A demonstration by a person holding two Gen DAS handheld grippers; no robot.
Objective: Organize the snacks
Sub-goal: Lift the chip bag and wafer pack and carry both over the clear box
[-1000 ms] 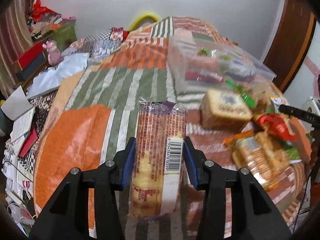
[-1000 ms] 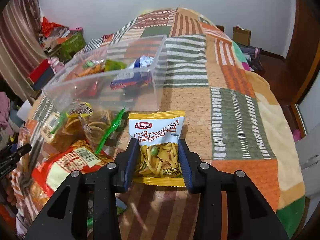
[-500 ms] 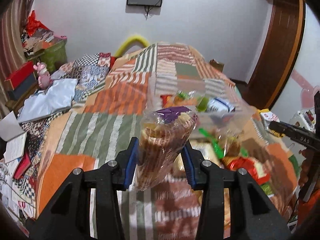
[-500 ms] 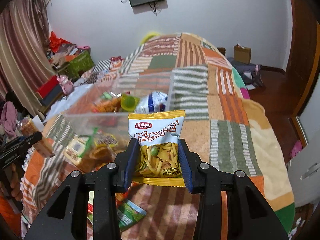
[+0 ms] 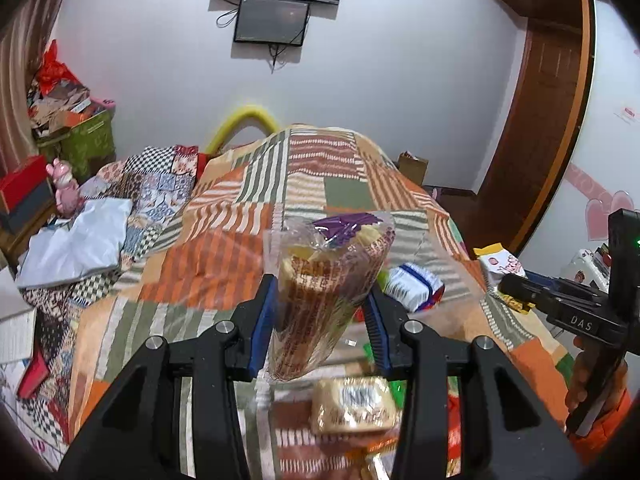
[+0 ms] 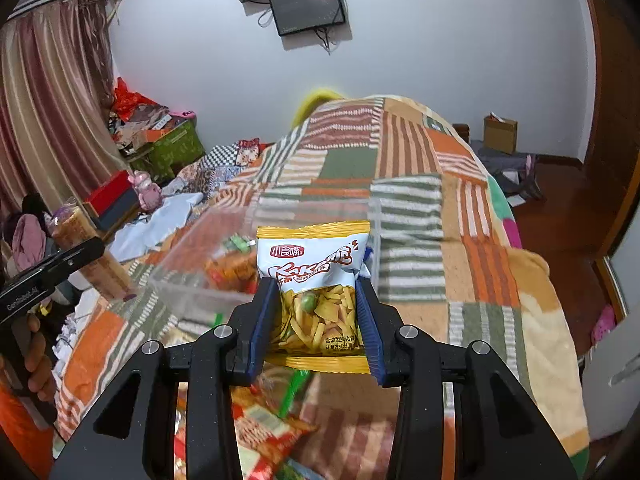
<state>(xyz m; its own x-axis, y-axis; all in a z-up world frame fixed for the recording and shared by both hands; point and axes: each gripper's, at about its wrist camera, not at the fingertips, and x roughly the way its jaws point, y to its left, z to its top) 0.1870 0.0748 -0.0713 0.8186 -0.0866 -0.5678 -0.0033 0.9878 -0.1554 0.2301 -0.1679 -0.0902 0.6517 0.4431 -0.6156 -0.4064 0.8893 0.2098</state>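
Biscuit sleeve (image 5: pixel 326 300), chip bag (image 6: pixel 318 292) above clear bin (image 6: pixel 224 256) rim.

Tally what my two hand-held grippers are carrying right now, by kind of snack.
Tall clear-wrapped stack of round biscuits with a purple top: 1, clamped in the left hand-held gripper.
White and yellow foil bag of crunchy strips: 1, clamped in the right hand-held gripper.
Total: 2 packs.

Patchwork quilt (image 5: pixel 304 184), wall-mounted screen (image 5: pixel 272 20)
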